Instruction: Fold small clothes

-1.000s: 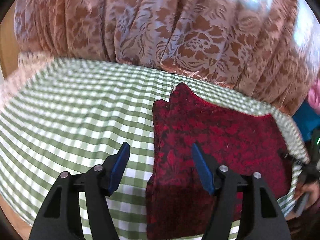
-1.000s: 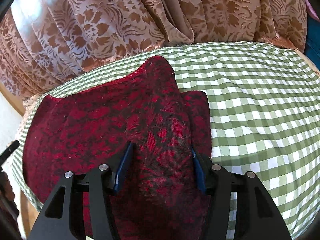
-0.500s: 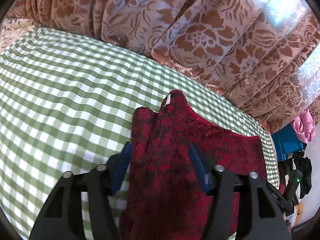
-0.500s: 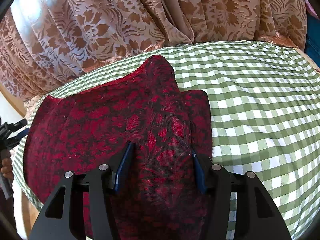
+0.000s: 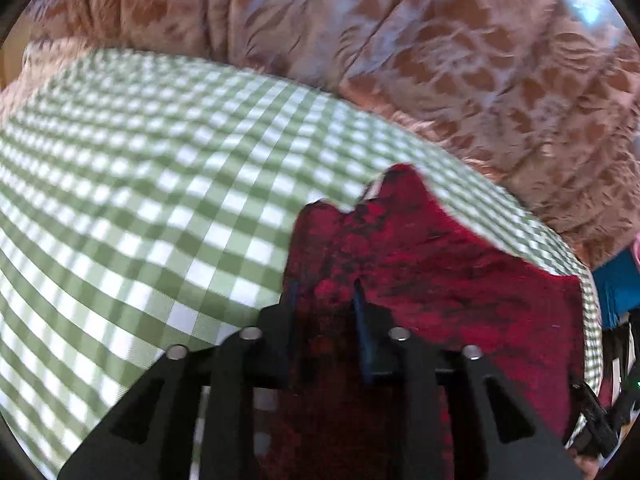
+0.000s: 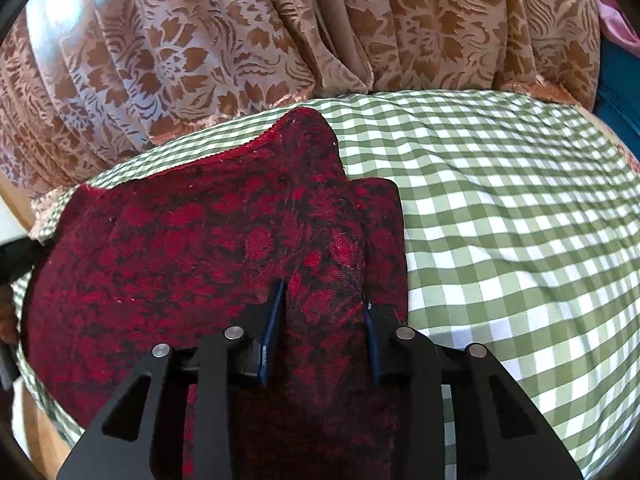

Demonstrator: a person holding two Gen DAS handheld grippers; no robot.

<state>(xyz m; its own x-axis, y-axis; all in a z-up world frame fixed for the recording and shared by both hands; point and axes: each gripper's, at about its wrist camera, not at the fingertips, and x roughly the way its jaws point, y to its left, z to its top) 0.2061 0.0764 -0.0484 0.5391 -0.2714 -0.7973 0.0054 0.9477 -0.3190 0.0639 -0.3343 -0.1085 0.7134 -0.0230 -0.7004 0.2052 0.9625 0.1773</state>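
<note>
A dark red and black patterned garment point(image 5: 440, 280) lies on the green-and-white checked tablecloth point(image 5: 160, 184). It also fills the middle and left of the right wrist view point(image 6: 192, 248). My left gripper point(image 5: 325, 296) has its jaws narrowed around a raised fold at the garment's left edge. My right gripper point(image 6: 324, 296) has its jaws partly closed around a raised ridge of the same garment near its right edge. The cloth under both grippers is hidden by the fingers.
A pink-brown floral curtain point(image 6: 248, 52) hangs right behind the table. The checked tablecloth point(image 6: 500, 220) stretches to the right in the right wrist view. A blue object point(image 5: 616, 296) and some dark gear sit past the table's right edge.
My left gripper moved onto the garment's left edge and its jaws closed in on a fold. My right gripper's jaws narrowed on the ridge it straddles.
</note>
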